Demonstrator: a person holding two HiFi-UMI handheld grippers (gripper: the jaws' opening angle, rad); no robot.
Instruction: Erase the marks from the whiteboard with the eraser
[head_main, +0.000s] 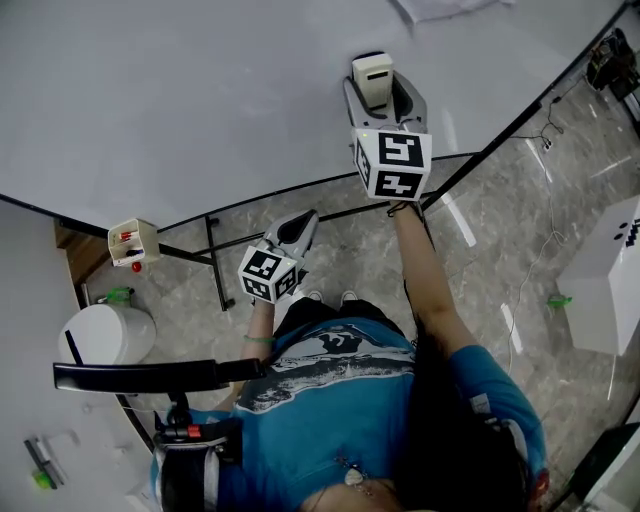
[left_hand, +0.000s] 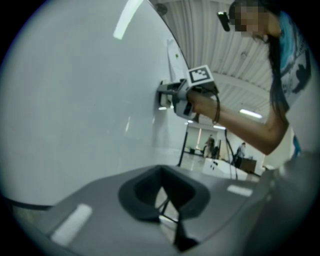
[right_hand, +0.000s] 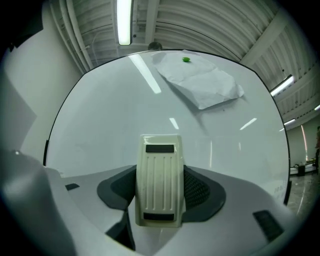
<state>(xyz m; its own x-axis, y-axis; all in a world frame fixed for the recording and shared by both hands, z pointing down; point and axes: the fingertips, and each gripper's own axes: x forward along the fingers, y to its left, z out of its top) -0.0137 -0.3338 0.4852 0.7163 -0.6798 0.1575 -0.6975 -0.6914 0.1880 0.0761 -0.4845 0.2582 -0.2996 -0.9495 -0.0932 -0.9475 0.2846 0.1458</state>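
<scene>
The whiteboard fills the upper head view, and I see no marks on the part in view. My right gripper is shut on a cream ribbed eraser and holds it against the board. In the right gripper view the eraser sits upright between the dark pads, with bare board beyond. My left gripper hangs below the board's bottom edge, its jaws together and holding nothing. The left gripper view shows the board side-on and the right gripper pressed to it.
A white paper sheet with a green magnet hangs higher on the board. Black stand legs run under the board. A small marker box and a white bin are at the left, a white table at the right.
</scene>
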